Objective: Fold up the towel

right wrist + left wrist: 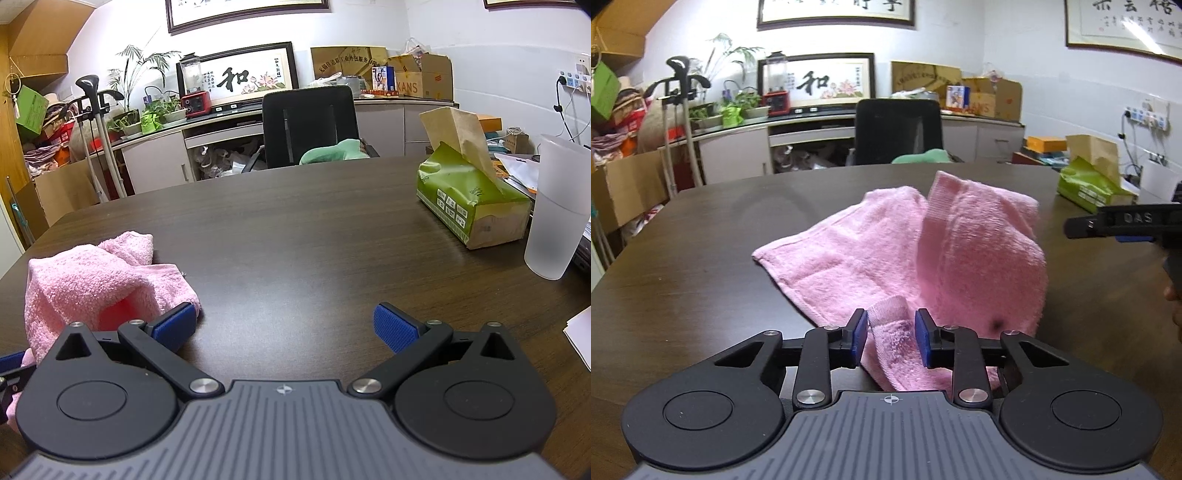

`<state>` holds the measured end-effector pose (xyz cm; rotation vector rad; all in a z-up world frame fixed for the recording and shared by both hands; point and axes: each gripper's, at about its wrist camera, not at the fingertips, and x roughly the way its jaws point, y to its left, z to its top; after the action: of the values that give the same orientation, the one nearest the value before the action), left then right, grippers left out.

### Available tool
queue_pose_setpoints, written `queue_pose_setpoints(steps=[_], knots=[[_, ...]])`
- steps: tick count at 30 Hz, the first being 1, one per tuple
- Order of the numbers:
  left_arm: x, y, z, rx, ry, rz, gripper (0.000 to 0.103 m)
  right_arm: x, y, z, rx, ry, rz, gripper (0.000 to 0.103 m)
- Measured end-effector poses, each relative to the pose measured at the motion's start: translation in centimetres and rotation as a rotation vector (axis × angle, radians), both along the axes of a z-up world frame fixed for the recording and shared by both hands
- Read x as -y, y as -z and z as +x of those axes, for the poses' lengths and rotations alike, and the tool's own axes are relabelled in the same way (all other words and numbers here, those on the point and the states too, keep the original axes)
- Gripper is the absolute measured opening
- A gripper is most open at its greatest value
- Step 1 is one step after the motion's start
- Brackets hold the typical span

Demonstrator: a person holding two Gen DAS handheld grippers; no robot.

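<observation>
A pink towel [905,240] lies crumpled on the dark wooden table [701,258], its right part heaped up over the flatter left part. My left gripper [891,330] is at the towel's near edge, its blue pads closed on a rolled-up fold of the cloth. In the right wrist view the towel [92,273] lies at the left. My right gripper [284,325] stands wide open over bare table [295,221] just right of it, nothing between its fingers. Its left pad sits close to the towel's edge. One of its black fingers [1108,221] shows at the right edge of the left wrist view.
A green tissue pack [469,203] and a frosted plastic cup [557,210] stand at the table's right side, with white papers [580,332] nearer the front. A black office chair [308,122] stands behind the far edge, with cabinets and clutter beyond.
</observation>
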<state>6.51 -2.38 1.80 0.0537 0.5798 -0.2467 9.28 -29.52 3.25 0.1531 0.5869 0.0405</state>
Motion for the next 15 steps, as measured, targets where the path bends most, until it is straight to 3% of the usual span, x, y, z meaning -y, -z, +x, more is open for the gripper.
queue_pose_setpoints(steps=[7,12,15], knots=[[0.2,0.2,-0.2,-0.003,0.022,-0.003,0.008,0.0,-0.1,0.0,0.001,0.003,-0.001,0.103],[0.6,0.1,-0.7,0.033,0.015,0.023,0.006,0.1,-0.2,-0.2,0.017,-0.007,0.015,0.103],[0.1,-0.5,-1.2,0.063,0.005,-0.011,0.006,0.1,-0.3,-0.3,0.035,-0.028,0.029,0.103]])
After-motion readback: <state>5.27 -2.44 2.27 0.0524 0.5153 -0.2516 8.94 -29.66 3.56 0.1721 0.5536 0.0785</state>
